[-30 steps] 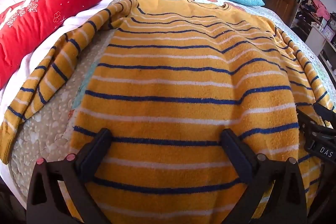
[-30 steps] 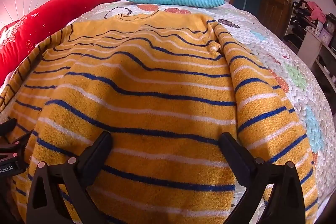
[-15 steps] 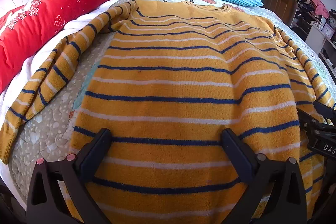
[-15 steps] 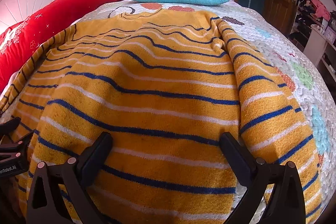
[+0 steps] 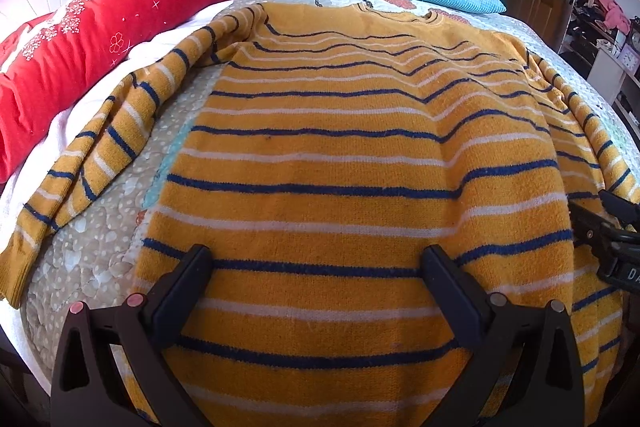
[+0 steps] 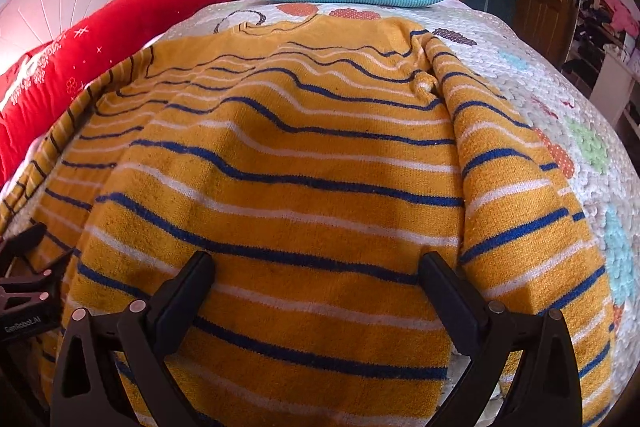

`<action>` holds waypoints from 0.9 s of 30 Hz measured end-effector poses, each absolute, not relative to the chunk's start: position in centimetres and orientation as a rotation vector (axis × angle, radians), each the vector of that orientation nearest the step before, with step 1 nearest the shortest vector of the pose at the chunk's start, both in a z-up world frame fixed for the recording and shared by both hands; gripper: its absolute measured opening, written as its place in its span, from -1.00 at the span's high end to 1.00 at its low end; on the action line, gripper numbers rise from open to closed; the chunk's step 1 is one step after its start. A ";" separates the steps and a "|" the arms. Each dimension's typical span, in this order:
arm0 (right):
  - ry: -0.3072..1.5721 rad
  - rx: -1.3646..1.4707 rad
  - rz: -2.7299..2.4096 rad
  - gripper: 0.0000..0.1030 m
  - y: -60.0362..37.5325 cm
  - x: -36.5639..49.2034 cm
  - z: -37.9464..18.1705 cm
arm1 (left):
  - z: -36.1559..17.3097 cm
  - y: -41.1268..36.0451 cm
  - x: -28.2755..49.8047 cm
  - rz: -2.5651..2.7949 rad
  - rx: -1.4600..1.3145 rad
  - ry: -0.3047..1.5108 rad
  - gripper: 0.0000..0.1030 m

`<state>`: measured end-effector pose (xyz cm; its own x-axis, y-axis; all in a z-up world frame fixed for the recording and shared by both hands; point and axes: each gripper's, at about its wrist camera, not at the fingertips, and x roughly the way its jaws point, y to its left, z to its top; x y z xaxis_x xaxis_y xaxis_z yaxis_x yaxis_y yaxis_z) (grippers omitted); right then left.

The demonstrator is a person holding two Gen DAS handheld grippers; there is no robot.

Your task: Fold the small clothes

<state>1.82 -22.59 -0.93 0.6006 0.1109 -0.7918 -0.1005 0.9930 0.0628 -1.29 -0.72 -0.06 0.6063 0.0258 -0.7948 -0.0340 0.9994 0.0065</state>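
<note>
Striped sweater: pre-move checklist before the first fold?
1. Striped sweater spread flat on the quilt: ok.
2. Left sleeve laid out away from the body: ok.
3. Right sleeve flat: not ok, it bunches along the side seam.
4. Left gripper open above the hem: ok.
5. Right gripper open above the hem: ok.
6. Hem edge reachable: cannot tell, hidden below the fingers.
</note>
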 end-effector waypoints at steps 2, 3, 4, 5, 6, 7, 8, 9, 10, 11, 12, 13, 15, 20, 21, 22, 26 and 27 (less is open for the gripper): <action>0.919 0.024 0.136 -1.00 -22.9 1.8 -1.0 | -0.1 -0.9 -1.7 0.042 -0.001 0.906 -1.00; 0.915 0.034 0.142 -1.00 -23.1 1.8 -1.0 | -0.1 -1.0 -1.8 0.045 0.006 0.900 -1.00; 0.908 0.042 0.144 -1.00 -23.3 1.7 -1.0 | 0.0 -1.1 -1.9 0.048 0.013 0.893 -1.00; 0.903 0.044 0.145 -1.00 -23.3 1.6 -1.0 | 0.0 -1.1 -2.0 0.051 0.018 0.887 -1.00; 0.898 0.049 0.145 -1.00 -23.3 1.5 -1.0 | 0.0 -1.2 -2.1 0.054 0.025 0.882 -1.00; 0.895 0.060 0.146 -1.00 -23.4 1.5 -1.0 | 0.0 -1.3 -2.1 0.057 0.030 0.878 -1.00; 0.892 0.075 0.148 -1.00 -23.5 1.4 -0.9 | 0.0 -1.3 -2.1 0.060 0.034 0.880 -1.00; 0.891 0.094 0.154 -1.00 -23.7 1.4 -0.9 | 0.0 -1.4 -1.9 0.066 0.034 0.890 -1.00; 0.891 0.115 0.160 -1.00 -24.0 1.4 -0.8 | 0.0 -1.4 -1.8 0.068 0.033 0.898 -1.00; 0.896 0.139 0.164 -1.00 -24.3 1.5 -0.7 | 0.0 -1.3 -1.6 0.066 0.029 0.908 -1.00; 0.908 0.162 0.166 -1.00 -24.4 1.7 -0.5 | 0.0 -1.1 -1.4 0.062 0.017 0.921 -1.00; 0.918 0.189 0.168 -1.00 -24.7 1.8 -0.4 | 0.0 -0.9 -1.4 0.059 0.008 0.930 -1.00; 0.930 0.229 0.165 -1.00 -25.0 2.1 -0.3 | 0.0 -0.9 -1.2 0.051 0.006 0.951 -1.00; 1.022 0.020 0.112 -1.00 -22.3 2.6 0.1 | 0.4 -0.6 -1.3 0.036 -0.018 0.973 -1.00; 1.021 0.027 0.117 -1.00 -22.2 2.2 0.4 | 0.7 -0.6 -1.7 0.042 -0.012 0.976 -1.00; 1.011 0.058 0.130 -0.99 -22.2 1.6 0.9 | 1.1 -0.5 -2.2 0.050 -0.012 0.969 -1.00; 0.885 0.166 0.142 -0.97 -22.6 -1.9 3.4 | 3.6 0.2 -5.2 0.055 -0.069 0.882 -1.00; 0.850 0.190 0.134 -0.97 -22.7 -2.8 3.9 | 4.2 0.3 -5.8 0.049 -0.077 0.869 -1.00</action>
